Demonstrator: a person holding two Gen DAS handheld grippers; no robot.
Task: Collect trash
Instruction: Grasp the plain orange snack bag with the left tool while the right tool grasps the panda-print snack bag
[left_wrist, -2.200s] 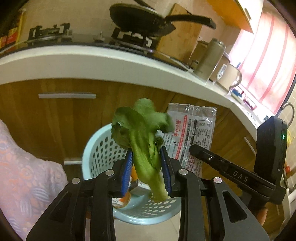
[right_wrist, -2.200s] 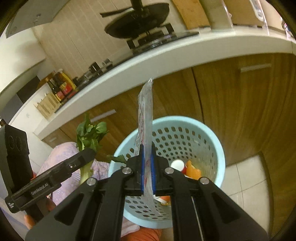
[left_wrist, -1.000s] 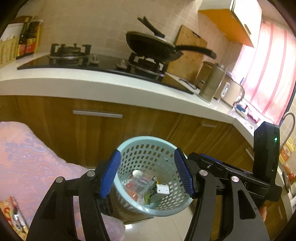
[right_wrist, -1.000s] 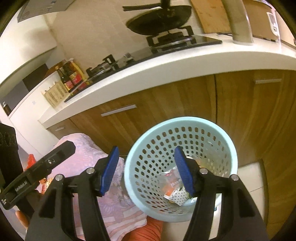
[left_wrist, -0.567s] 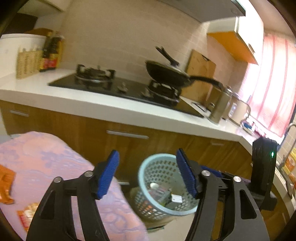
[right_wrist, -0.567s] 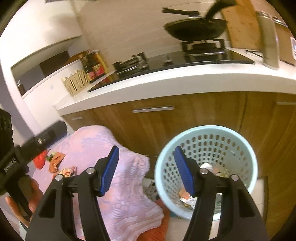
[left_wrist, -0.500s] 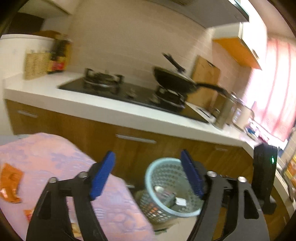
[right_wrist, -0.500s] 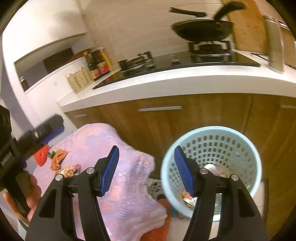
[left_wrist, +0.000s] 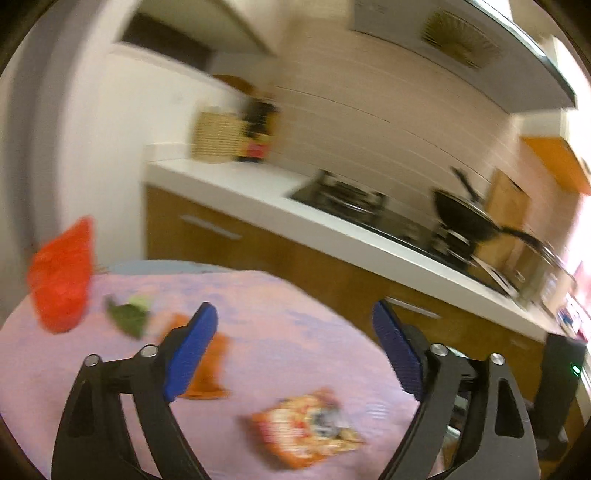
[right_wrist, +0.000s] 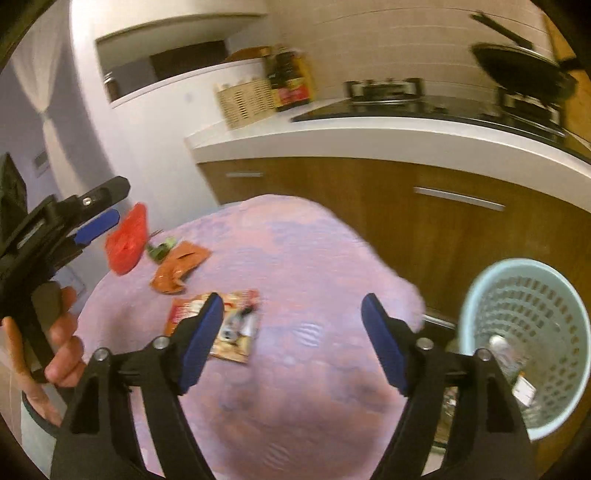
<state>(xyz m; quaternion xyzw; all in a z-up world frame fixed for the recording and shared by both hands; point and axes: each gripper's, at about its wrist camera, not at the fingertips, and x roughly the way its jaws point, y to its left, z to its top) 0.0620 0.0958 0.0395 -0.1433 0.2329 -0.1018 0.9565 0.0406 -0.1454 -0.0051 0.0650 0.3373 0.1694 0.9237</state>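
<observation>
On the pink tablecloth (right_wrist: 303, 258) lie a printed snack wrapper (right_wrist: 236, 325), a crumpled orange wrapper (right_wrist: 181, 266), a green leaf scrap (right_wrist: 160, 251) and a red plastic bag (right_wrist: 125, 240). My right gripper (right_wrist: 291, 332) hovers over the cloth, jaws opening, nothing between them. The pale blue trash basket (right_wrist: 524, 332) stands at the right with trash inside. In the left wrist view my left gripper (left_wrist: 295, 350) is also opening and empty above the snack wrapper (left_wrist: 306, 424), orange wrapper (left_wrist: 210, 365), leaf scrap (left_wrist: 129, 317) and red bag (left_wrist: 62, 273). This view is blurred.
A white counter (right_wrist: 369, 136) over wooden cabinets (right_wrist: 424, 206) runs behind the table, with a gas hob (right_wrist: 388, 92), black pan (right_wrist: 524, 70), bottles (right_wrist: 291, 81) and a woven basket (right_wrist: 243, 99). A person's hand (right_wrist: 62, 332) holds the left gripper's handle at the left.
Both grippers swung left from over the basket to over the table and opened wider. The basket went out of the left wrist view; wrappers, leaf and red bag came into view.
</observation>
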